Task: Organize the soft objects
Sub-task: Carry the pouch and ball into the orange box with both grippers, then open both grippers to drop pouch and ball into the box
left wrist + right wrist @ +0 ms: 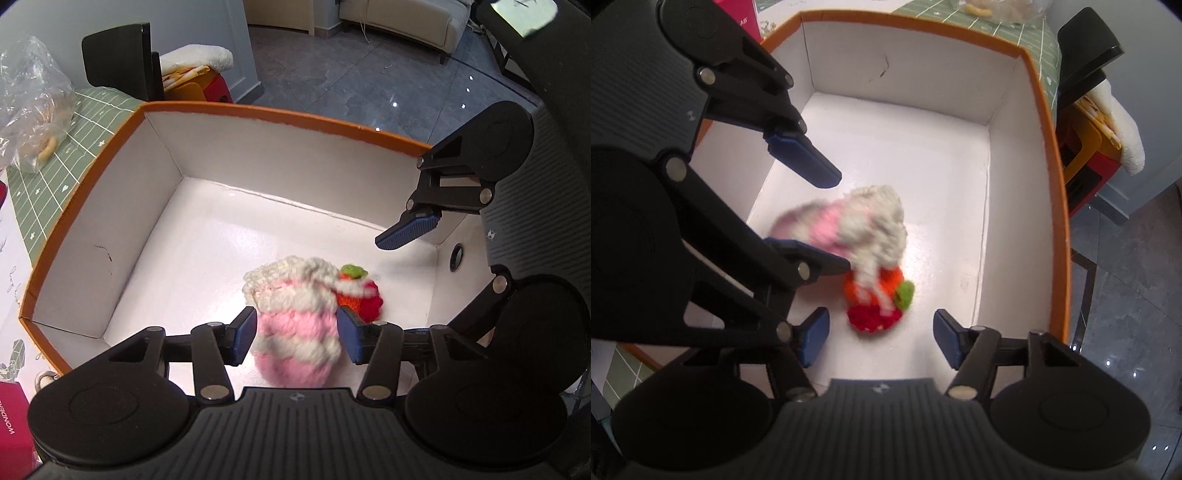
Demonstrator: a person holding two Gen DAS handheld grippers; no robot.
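Note:
A pink and white knitted pouch (295,325) is inside the orange-rimmed white box (258,114), blurred by motion. My left gripper (297,338) is open with the pouch between its blue pads, which do not press it. A small red and orange knitted toy with a green top (364,295) lies beside the pouch on the box floor. In the right wrist view the pouch (849,229) lies over the toy (875,306). My right gripper (881,338) is open and empty just above the toy. The left gripper (820,214) reaches in from the left.
A green grid mat (74,155) lies left of the box with a clear plastic bag (29,107) on it. A pink box (11,417) sits at lower left. A black stand (118,62) and a fleece-covered stool (199,70) are behind. Grey floor lies beyond.

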